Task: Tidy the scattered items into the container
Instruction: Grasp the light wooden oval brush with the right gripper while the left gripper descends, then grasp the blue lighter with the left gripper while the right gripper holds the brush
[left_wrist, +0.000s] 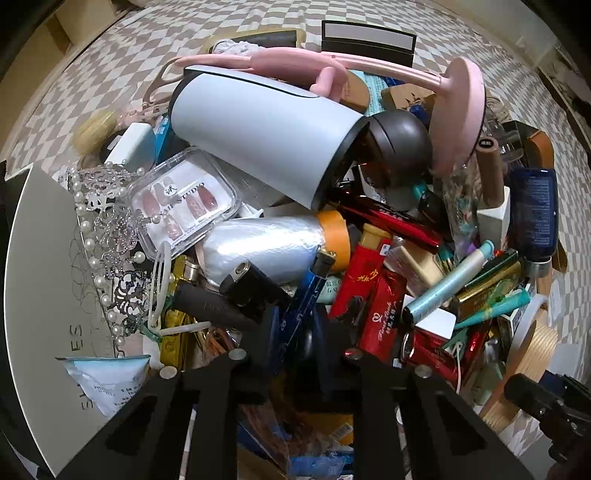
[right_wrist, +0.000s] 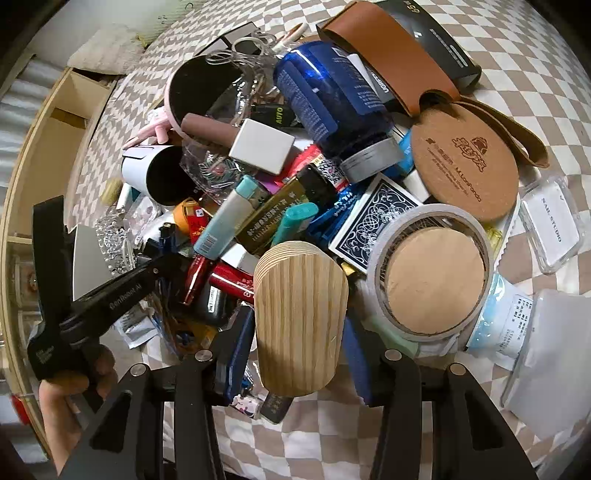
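A heap of small items lies on a checkered cloth (right_wrist: 332, 435). In it are a white tumbler (left_wrist: 266, 133), a nail-tip case (left_wrist: 184, 206), red tubes (left_wrist: 380, 302), a blue bottle (right_wrist: 332, 99) and a tape roll (right_wrist: 432, 273). My left gripper (left_wrist: 299, 317) is down in the heap, jaws narrowed around a patterned blue pen (left_wrist: 306, 295). It also shows as a black tool (right_wrist: 110, 295) in a hand. My right gripper (right_wrist: 299, 350) holds a pale wooden block (right_wrist: 299, 325) between its blue pads at the heap's near edge. No container wall can be made out.
A white box lid (left_wrist: 37, 295) lies left of the heap. A pink phone stand (left_wrist: 458, 110) and a black box (left_wrist: 369, 40) sit at the far side. A clear nail case (right_wrist: 550, 225) and a plastic pouch (right_wrist: 517, 325) lie to the right. Wooden shelving (right_wrist: 55, 155) runs along the left.
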